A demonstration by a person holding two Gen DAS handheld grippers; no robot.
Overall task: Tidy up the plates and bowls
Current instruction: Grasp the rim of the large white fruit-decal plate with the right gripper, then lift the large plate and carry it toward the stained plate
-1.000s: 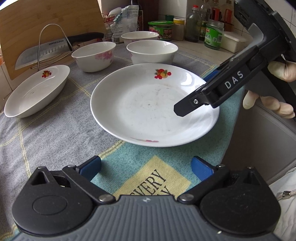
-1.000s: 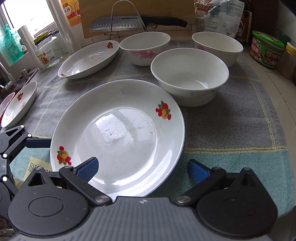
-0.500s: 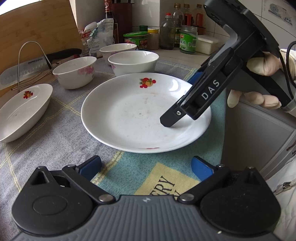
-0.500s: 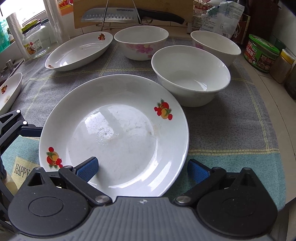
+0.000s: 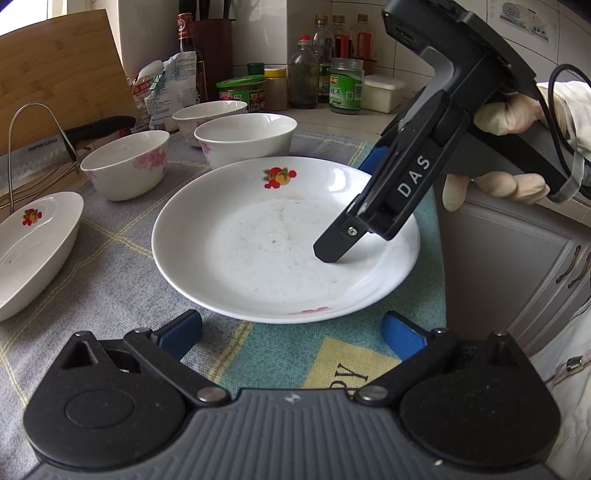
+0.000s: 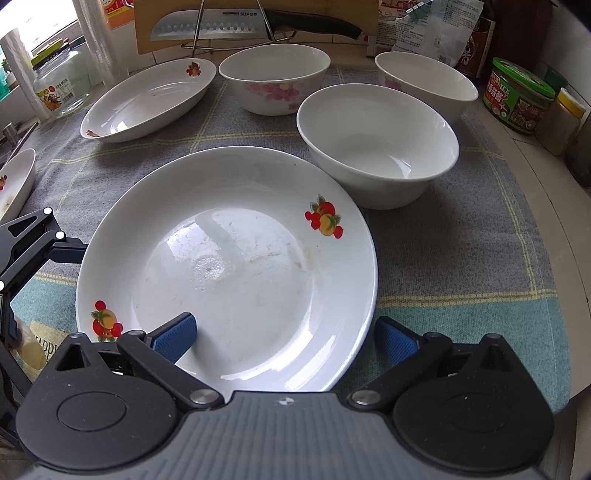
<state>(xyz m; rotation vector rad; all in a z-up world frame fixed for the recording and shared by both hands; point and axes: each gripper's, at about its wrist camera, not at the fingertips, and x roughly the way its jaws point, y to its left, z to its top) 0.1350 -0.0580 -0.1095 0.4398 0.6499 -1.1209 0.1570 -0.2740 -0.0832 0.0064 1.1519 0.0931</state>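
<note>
A large white round plate [image 5: 258,243] with fruit prints lies on the cloth; it fills the middle of the right wrist view [image 6: 229,266]. My right gripper [image 6: 284,338] is open, its jaws straddling the plate's near rim, the left pad over the plate's inside. It shows in the left wrist view [image 5: 354,206] coming down onto the plate's right side. My left gripper [image 5: 291,328] is open and empty just short of the plate's edge. Three white bowls [image 6: 376,147] [image 6: 273,81] [image 6: 424,85] and an oval dish [image 6: 147,99] stand behind.
A second oval dish [image 6: 14,181] sits at the far left. A knife on a wire rack [image 6: 236,29] and a wooden board stand at the back. Jars and bottles [image 6: 521,99] line the right. The counter edge and a cabinet [image 5: 517,266] lie at the right.
My right gripper has come down and forward so its left pad now sits over the plate's inside. My left gripper has swung right and drawn closer to the plate.
</note>
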